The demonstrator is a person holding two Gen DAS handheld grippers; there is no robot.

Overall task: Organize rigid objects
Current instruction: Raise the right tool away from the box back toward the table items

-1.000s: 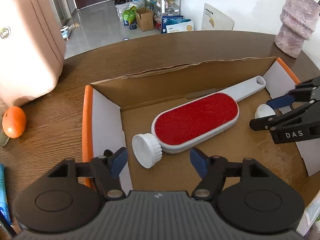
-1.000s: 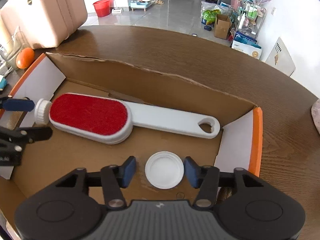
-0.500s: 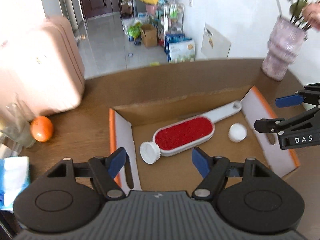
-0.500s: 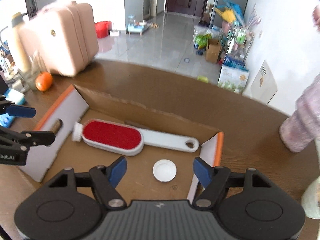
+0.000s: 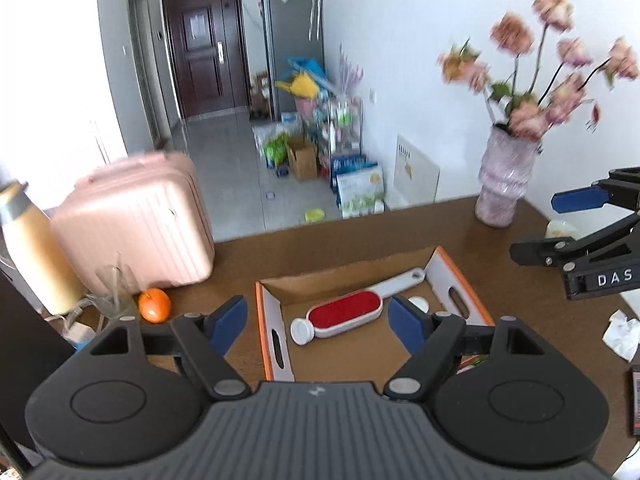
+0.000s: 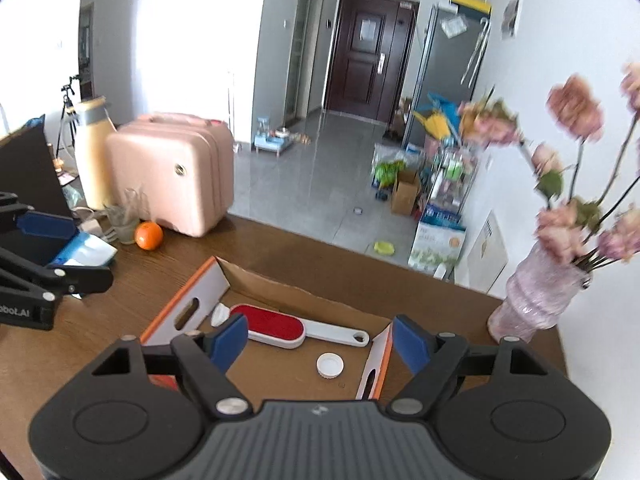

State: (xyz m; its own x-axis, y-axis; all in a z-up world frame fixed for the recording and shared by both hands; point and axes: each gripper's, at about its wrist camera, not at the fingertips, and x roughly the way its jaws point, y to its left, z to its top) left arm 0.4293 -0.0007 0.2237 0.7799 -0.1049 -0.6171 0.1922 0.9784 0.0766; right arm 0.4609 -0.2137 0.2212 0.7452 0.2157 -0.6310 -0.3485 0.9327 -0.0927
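Note:
A cardboard box (image 5: 276, 344) with orange-edged flaps lies open on the brown table; it also shows in the right wrist view (image 6: 180, 312). Inside lie a red lint brush (image 5: 346, 314) with a white handle, a white round cap (image 5: 302, 331) at its end, and a white lid (image 6: 330, 365). The brush also shows in the right wrist view (image 6: 272, 325). My left gripper (image 5: 316, 326) is open and empty, high above the box. My right gripper (image 6: 320, 342) is open and empty, also high above the box.
A pink suitcase (image 5: 136, 224), a glass (image 5: 114, 288) and an orange (image 5: 155, 305) stand left of the box. A vase of pink flowers (image 5: 506, 188) stands at the back right. A crumpled tissue (image 5: 622, 332) lies at the right.
Both grippers have risen well away from the box, which now looks small and far below. The objects in the box have not moved.

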